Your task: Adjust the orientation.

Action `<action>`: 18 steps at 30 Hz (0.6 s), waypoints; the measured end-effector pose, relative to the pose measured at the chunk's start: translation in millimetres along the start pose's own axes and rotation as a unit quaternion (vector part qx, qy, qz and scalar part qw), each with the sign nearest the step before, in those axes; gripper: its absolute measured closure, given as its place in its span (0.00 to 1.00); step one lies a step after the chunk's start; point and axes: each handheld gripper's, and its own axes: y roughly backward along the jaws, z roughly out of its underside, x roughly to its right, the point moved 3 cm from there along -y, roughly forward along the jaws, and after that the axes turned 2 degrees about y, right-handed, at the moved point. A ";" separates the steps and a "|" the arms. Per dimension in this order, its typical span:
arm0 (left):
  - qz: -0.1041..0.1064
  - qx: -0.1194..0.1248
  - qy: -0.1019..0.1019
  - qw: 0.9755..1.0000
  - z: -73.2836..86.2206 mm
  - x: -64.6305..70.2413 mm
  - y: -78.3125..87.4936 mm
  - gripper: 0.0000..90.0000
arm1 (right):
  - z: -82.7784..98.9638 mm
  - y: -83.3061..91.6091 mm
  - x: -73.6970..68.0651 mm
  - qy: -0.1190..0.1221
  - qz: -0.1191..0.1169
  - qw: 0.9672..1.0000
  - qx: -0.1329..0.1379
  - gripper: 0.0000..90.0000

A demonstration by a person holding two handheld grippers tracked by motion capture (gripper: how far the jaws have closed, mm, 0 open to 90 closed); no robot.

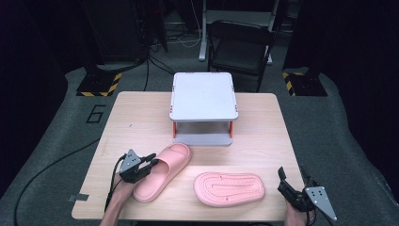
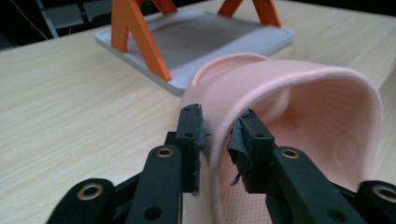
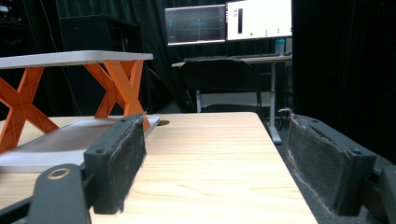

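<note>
Slipper, upright [image 1: 163, 172]: pink foam, judged light, soft and springy; laid toe-first toward the shelf rack, near its front edge.
Shelf rack [image 1: 203, 95]: grey, two-tier, orange legs; taken as landmark.
Slipper, overturned [image 1: 229, 189]: sole up, nearer the person than the rack.
Strap [image 2: 280, 93]: best hold judged at its edge; easily squashed.
Left gripper [image 2: 218, 135]: jaws narrow, straddling the strap wall, barely pressing.
Right gripper [image 3: 212, 163]: jaws wide, nothing held, well right of the rack.
</note>
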 end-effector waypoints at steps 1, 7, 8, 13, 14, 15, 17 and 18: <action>0.000 0.004 0.010 1.000 -0.7 -1.0 1.1 0.70 | 0.1 0.0 0.2 -0.002 0.001 1.000 -0.001 0.20; -0.001 0.016 0.032 0.999 -0.6 -8.1 15.2 0.43 | 0.1 -2.4 -1.2 -0.006 0.001 1.000 -0.005 0.16; -0.001 0.016 0.032 0.999 -0.6 -8.1 15.2 0.41 | 0.0 -3.3 -2.4 -0.005 -0.002 1.000 -0.005 0.16; -0.012 0.039 0.055 0.998 -2.9 -18.5 32.3 0.32 | 1.4 -6.9 -9.5 0.013 -0.017 1.000 -0.014 0.15; -0.014 0.039 0.055 0.998 -2.2 -19.9 34.0 0.31 | 2.0 -7.5 -11.1 0.013 -0.021 1.000 -0.016 0.15; -0.014 0.038 0.056 0.998 -1.3 -21.1 35.3 0.31 | 2.3 -8.2 -11.9 0.017 -0.023 0.999 -0.018 0.15; -0.018 0.042 0.064 0.997 0.6 -22.7 35.8 0.30 | 2.1 -8.7 -13.4 0.018 -0.025 0.999 -0.017 0.15; -0.019 0.039 0.067 0.997 1.6 -23.4 36.3 0.29 | 2.1 -8.9 -13.5 0.017 -0.024 0.999 -0.017 0.15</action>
